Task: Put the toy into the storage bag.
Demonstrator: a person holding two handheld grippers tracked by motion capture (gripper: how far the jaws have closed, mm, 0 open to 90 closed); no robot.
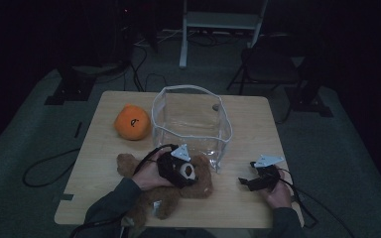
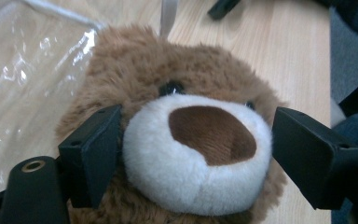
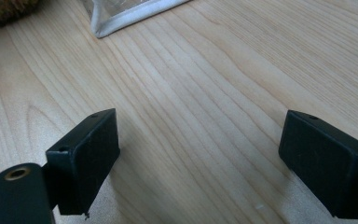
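A brown teddy bear (image 1: 204, 187) lies on its back at the front of the wooden table (image 1: 104, 148). My left gripper (image 1: 183, 171) hovers over its face. In the left gripper view the gripper (image 2: 196, 116) is open, its two black jaws straddling the bear's (image 2: 196, 65) white muzzle; the left jaw touches the fur and the right one stands just beside it. My right gripper (image 1: 244, 182) rests low over bare wood to the bear's right, open (image 3: 200, 121) with nothing between its fingers. A clear soft bag (image 1: 188, 89) with white trim stands open just behind the bear.
An orange round plush (image 1: 133, 122) sits left of the bag. The bag's wall (image 2: 23, 70) is close on the left gripper's left, and its trimmed corner (image 3: 130, 14) lies ahead of the right gripper. Chairs and cables surround the table on the dark floor.
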